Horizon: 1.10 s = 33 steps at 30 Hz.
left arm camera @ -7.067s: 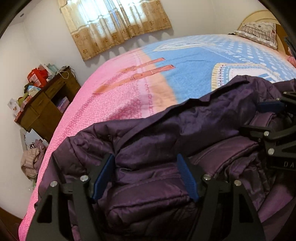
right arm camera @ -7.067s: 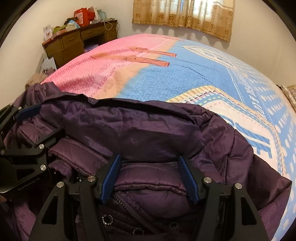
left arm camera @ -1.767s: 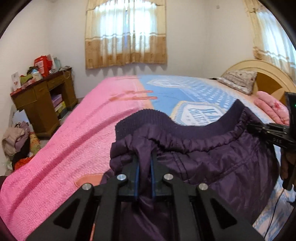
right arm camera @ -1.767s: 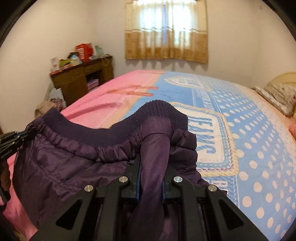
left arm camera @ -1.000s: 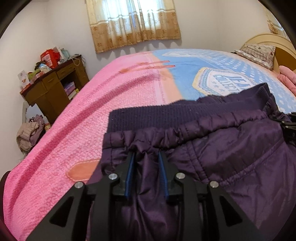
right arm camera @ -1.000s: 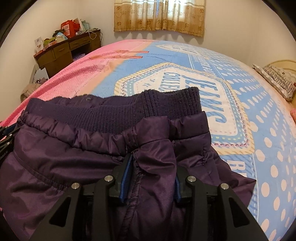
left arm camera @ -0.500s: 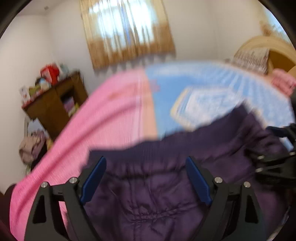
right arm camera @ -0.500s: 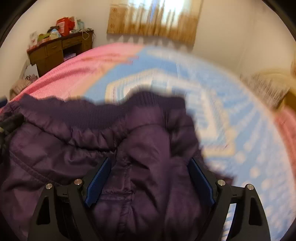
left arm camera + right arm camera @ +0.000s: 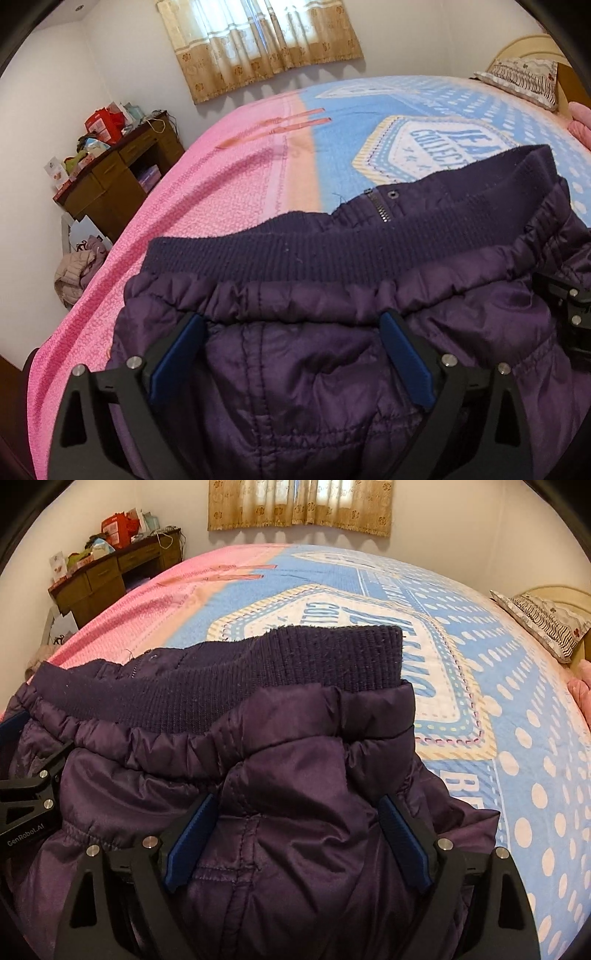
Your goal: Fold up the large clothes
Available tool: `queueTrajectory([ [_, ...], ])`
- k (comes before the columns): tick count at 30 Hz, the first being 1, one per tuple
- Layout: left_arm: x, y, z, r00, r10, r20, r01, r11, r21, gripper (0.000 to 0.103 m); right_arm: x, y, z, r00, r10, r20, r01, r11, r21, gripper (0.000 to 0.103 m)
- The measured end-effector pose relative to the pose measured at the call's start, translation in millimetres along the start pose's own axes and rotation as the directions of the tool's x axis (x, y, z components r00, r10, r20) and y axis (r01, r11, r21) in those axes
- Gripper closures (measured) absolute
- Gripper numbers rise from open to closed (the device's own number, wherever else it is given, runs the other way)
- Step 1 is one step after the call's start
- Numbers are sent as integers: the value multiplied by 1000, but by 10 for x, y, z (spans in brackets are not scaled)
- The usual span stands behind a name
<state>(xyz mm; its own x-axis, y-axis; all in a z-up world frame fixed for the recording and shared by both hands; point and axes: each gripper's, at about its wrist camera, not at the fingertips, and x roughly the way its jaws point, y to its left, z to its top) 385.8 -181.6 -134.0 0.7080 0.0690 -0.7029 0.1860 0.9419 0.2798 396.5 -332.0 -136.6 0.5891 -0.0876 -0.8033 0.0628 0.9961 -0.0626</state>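
1. A purple padded jacket (image 9: 314, 369) lies folded on the bed (image 9: 221, 184), near the edge closest to the grippers. Its ribbed knit hem (image 9: 295, 664) points toward the middle of the bed.
2. The left gripper (image 9: 291, 332) has its jaws opening, spread wide. Jacket fabric lies between the blue pads (image 9: 177, 358), which do not press on it.
3. The right gripper (image 9: 295, 819) has its jaws opening too. A bulge of jacket sits between the pads without being squeezed.
4. A pillow (image 9: 546, 624) lies at the far right corner of the bed.
5. A wooden desk (image 9: 118, 177) stands against the wall beyond the bed's pink side.
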Motion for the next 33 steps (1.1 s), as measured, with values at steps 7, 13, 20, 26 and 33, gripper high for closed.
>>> queueTrajectory([
  [7,13,-52,-2,1000,24,-2,-24,1000,11,2,13,30,15,1000,-18,-5,18,1000,-9,14],
  [13,4,-91,-16,999,40,4,-40,999,19,1,19,82,19,999,-53,-4,52,998,-27,13],
  [20,0,-100,-21,999,44,6,-44,999,20,1,19,111,16,998,-63,0,63,998,-30,12],
  [26,3,-99,-26,999,43,6,-43,999,21,1,24,126,21,998,-68,-4,68,997,-32,12],
  [33,-1,-108,-21,999,49,8,-49,999,24,1,16,142,22,997,-80,-3,79,996,-36,11],
])
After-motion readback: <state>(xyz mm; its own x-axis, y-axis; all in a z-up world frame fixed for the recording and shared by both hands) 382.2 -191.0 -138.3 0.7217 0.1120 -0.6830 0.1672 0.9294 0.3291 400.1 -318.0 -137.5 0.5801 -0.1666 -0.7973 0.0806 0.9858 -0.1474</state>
